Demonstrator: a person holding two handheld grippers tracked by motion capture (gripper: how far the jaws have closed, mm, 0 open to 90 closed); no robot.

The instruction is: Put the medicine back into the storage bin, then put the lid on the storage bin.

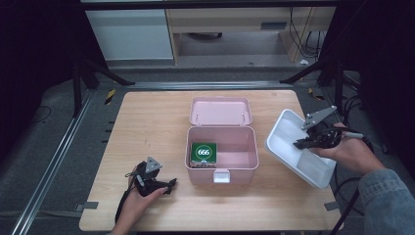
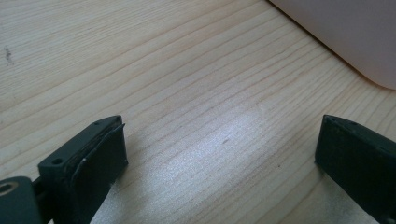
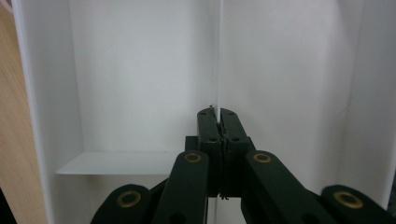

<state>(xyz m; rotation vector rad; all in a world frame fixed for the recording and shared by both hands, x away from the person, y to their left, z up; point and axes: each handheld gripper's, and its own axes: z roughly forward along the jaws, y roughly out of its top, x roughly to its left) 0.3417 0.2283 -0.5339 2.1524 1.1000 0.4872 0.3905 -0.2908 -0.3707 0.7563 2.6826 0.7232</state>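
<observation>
While the white tray hangs tilted off the table's right side, the scene reads as follows.

High view, step in hand: the right gripper (image 1: 307, 142) holds the white tray (image 1: 288, 132) lifted and tilted, just right of the open pink box (image 1: 222, 155); I judge the tray is being carried, either out of the box or back toward it, and I cannot tell which.
High view, left side: the left gripper (image 1: 169, 185) rests low on the wooden table (image 1: 147, 122), near the box's front left corner, idle.
High view, writing: a green carton (image 1: 203, 153) lies in the box's left part; its white circle reads "666".
Left gripper view, claw: the jaws stand wide apart over bare wood, holding nothing; a corner of the pink box (image 2: 355, 37) shows at upper right.
Right gripper view, claw: the jaws are pressed together on the thin divider wall (image 3: 219, 56) of the white tray (image 3: 140, 70), between two compartments.
Right gripper view, writing: none readable.
Next move: probably keeping the thin wall firmly pinched and levelling the tray before setting it down; the left gripper could steady the box.
</observation>
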